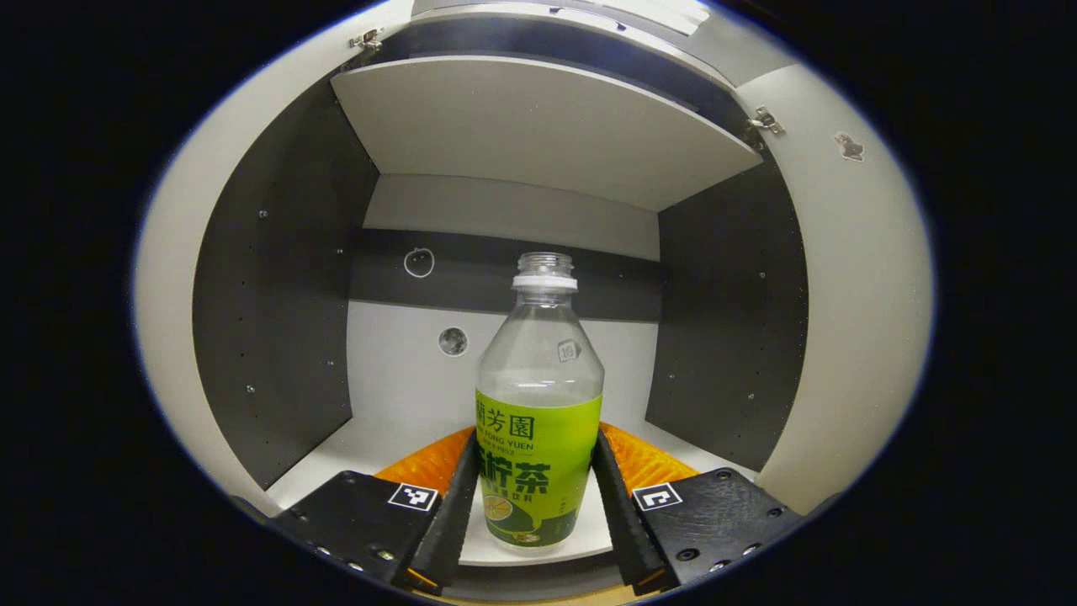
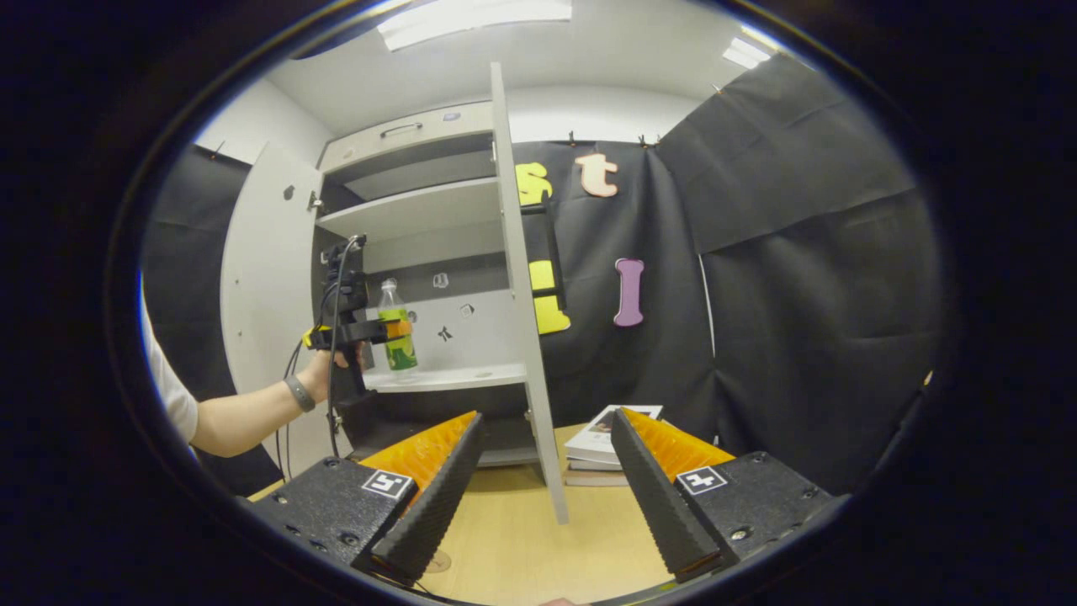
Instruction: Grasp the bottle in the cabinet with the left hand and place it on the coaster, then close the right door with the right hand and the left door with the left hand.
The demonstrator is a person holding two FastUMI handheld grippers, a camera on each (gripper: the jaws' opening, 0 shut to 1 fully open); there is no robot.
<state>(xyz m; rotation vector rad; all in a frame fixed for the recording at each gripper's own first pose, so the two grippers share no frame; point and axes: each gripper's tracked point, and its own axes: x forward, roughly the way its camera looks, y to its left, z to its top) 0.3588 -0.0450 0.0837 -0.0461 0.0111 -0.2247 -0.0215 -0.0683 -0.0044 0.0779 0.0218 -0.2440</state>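
While the left hand-held gripper [image 1: 537, 497] stands with its two fingers on either side of the bottle [image 1: 538, 404], touching the label low down and, I judge, clamped on it, the bottle stands upright on the lower shelf [image 1: 379, 438] of the cabinet [image 2: 404, 252], near the front edge. The shelf above [image 1: 538, 126] leaves free room over the neck, so drawing it straight out between both open doors looks easy. The right hand-held gripper [image 2: 538, 497] waits over the table [image 2: 522, 539] with fingers wide apart, holding nothing, just beside the right door [image 2: 517, 278] edge.
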